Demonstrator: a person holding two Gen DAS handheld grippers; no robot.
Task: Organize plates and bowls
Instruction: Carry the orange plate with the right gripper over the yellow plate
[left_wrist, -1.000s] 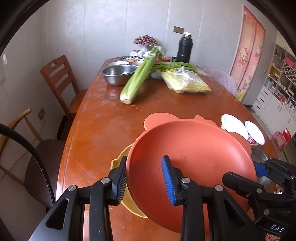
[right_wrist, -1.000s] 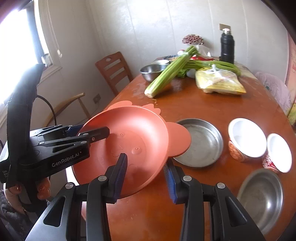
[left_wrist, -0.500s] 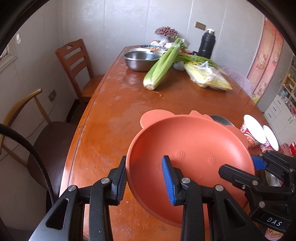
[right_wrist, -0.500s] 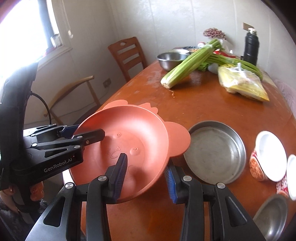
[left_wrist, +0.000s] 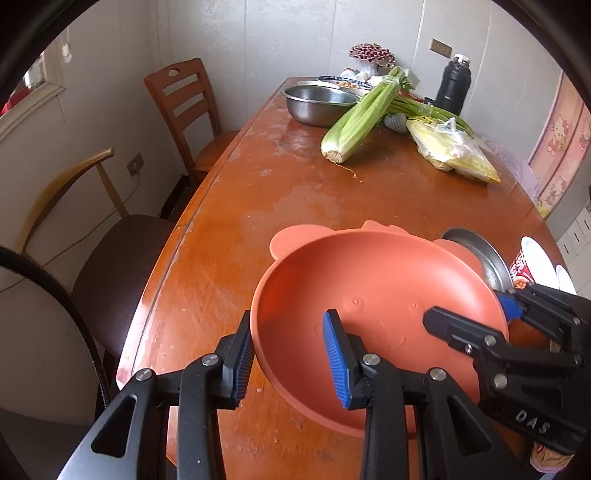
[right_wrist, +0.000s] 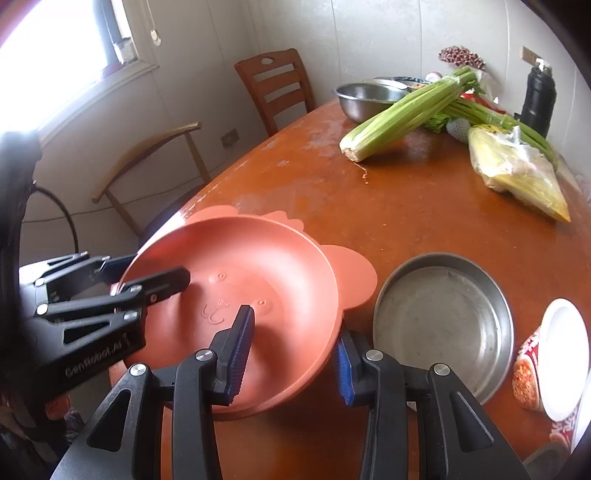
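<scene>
Writing: "GenRobot.AI" on my left gripper (right_wrist: 144, 284); "DAS" on my right gripper (right_wrist: 291, 347).
Grip: both narrowly parted, clamping the orange bowl (right_wrist: 236, 291) by opposite rims.
Bowl: empty, between my fingers.
Steel pan (right_wrist: 439, 325): empty, just right.

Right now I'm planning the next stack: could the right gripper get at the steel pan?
Probably not yet: the right gripper is clamped on the orange bowl's rim. The steel pan lies uncovered just beside it, otherwise unobstructed.

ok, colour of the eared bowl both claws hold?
Terracotta-orange eared bowl, clearest in the right wrist view.
</scene>
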